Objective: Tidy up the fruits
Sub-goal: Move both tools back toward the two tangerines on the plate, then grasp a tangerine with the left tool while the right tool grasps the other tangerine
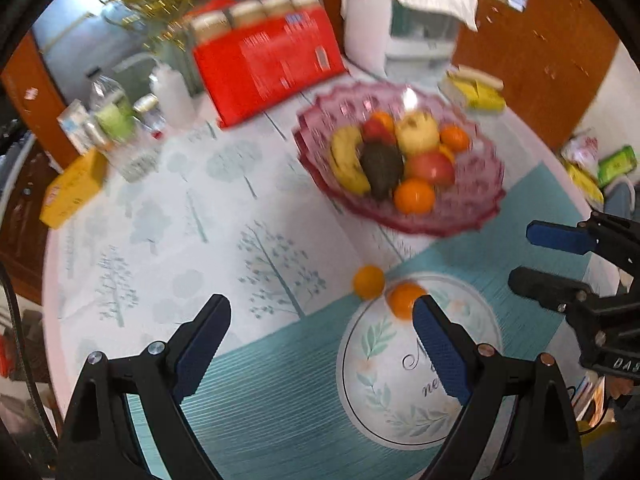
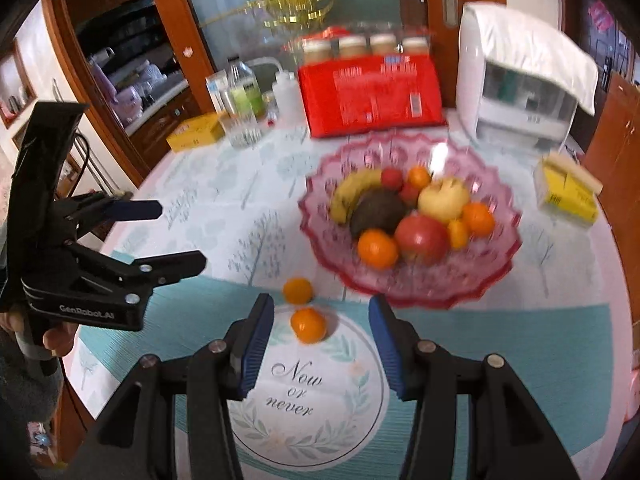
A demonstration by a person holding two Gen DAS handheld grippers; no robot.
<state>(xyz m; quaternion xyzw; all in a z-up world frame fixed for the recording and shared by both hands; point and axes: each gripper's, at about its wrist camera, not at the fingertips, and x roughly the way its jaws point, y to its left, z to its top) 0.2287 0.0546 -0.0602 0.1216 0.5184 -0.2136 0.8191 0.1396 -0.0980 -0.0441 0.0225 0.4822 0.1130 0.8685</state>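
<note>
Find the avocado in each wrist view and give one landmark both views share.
Left wrist: avocado right of centre, in the pink bowl, between the banana and the red apple.
Right wrist: avocado just right of centre, below the banana.
Shared landmark: red box behind the bowl.

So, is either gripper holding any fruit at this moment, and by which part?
Nothing is held. The left gripper and the right gripper both stand open and empty above the mat; the two oranges lie loose there.
</note>
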